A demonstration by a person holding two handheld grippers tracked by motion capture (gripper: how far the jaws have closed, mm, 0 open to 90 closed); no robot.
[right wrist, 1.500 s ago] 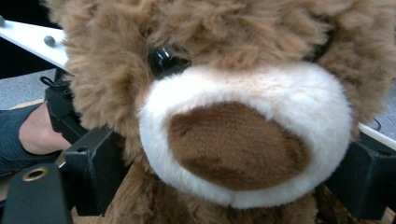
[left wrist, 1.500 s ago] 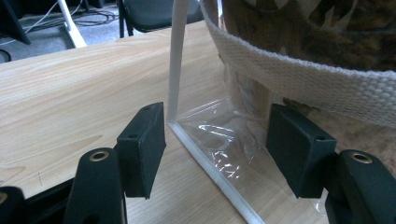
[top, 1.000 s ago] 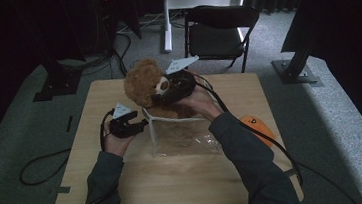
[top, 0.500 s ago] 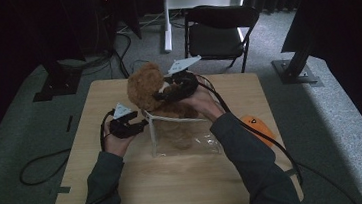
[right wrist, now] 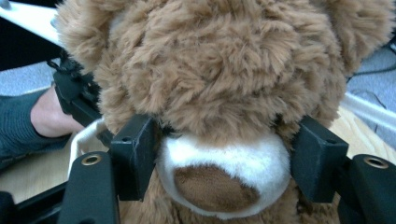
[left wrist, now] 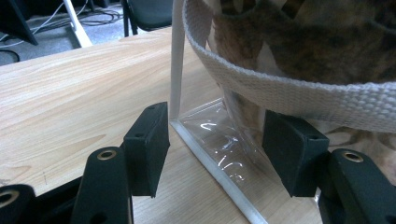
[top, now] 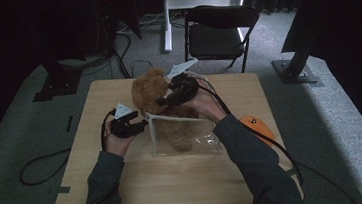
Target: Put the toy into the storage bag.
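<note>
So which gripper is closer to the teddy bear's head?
The right gripper. Its jaws sit on either side of the teddy bear's head, around the muzzle. The left gripper is lower down, at the corner of the clear bag holding the bear's body.

Black folding chair (top: 220, 30) sat behind the wooden table (top: 186, 182), orange thing (top: 256, 125) lay at its right edge.

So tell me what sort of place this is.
Probably a recording studio or lab set up for filming tabletop work, not a home. Black curtains close off the back, a lone wooden table stands on grey carpet, loose cables trail across the floor, and a folding chair waits behind.
</note>
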